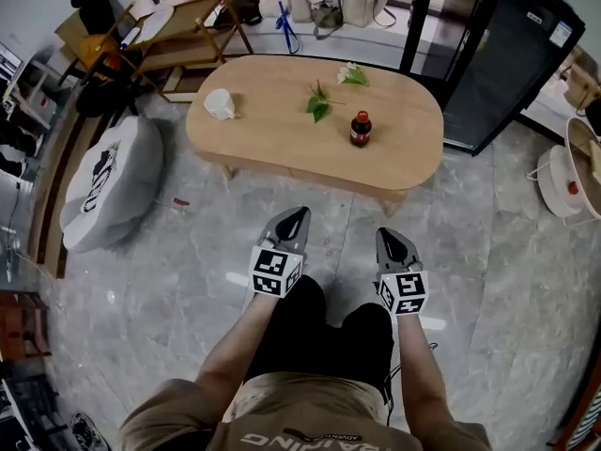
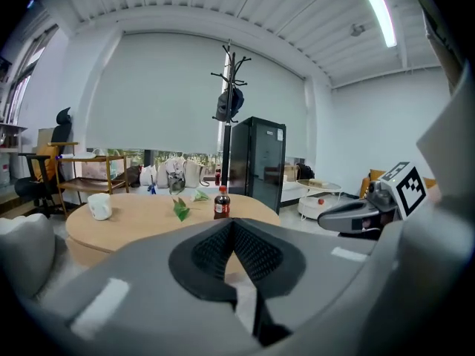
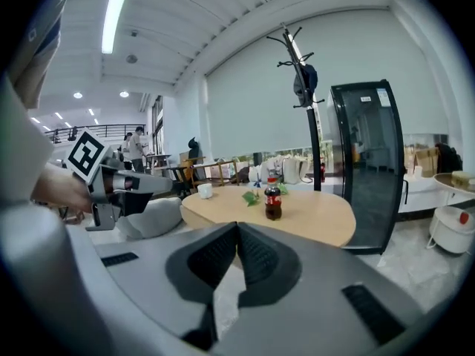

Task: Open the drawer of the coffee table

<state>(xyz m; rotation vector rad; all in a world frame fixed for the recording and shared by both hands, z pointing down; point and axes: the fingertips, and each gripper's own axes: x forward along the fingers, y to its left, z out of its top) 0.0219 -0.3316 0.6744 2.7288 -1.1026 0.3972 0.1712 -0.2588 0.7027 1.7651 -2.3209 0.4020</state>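
Head view: left tongs [image 1: 293, 216] and right tongs [image 1: 392, 238] side by side over the floor [image 1: 488, 280], both pointing at the oval wooden table [image 1: 272, 134], well apart from its near side; drawer front hard to make out there. On top: mug [image 1: 219, 104], green leaf [image 1: 317, 107], cola bottle [image 1: 360, 129]

Left gripper view: left tongs closed, tips meeting, nothing between; table ahead, right tongs off to the side

Right gripper view: right tongs closed and empty, cola bottle on the table straight ahead
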